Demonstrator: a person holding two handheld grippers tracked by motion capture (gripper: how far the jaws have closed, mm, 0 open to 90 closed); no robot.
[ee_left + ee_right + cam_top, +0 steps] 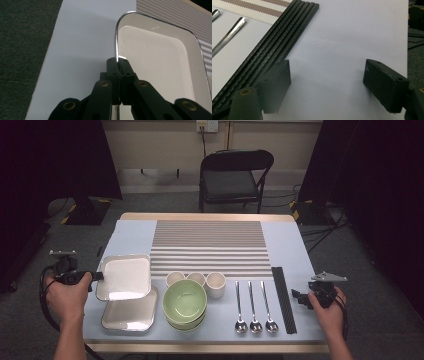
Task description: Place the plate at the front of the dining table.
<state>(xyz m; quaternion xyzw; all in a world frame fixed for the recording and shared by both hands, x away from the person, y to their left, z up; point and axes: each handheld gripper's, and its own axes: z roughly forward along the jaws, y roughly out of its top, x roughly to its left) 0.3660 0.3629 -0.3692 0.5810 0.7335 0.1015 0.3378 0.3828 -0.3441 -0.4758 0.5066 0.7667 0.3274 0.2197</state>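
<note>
At the left, the left gripper (117, 62) is clamped on the thin chrome-edged rim of the top square plate (125, 276), which sits askew over a second square plate (131, 312), a pinch at the edge that looks meant to lift the glossy white, round-cornered dish off its twin. Toward the middle stand smooth green bowls (185, 301), three cream cups (196, 279), three shiny metal spoons (254, 309) and matte black chopsticks (279, 40). At the right, the right gripper (327, 82) rests released over the pale blue surface (352, 32), apparently waiting.
</note>
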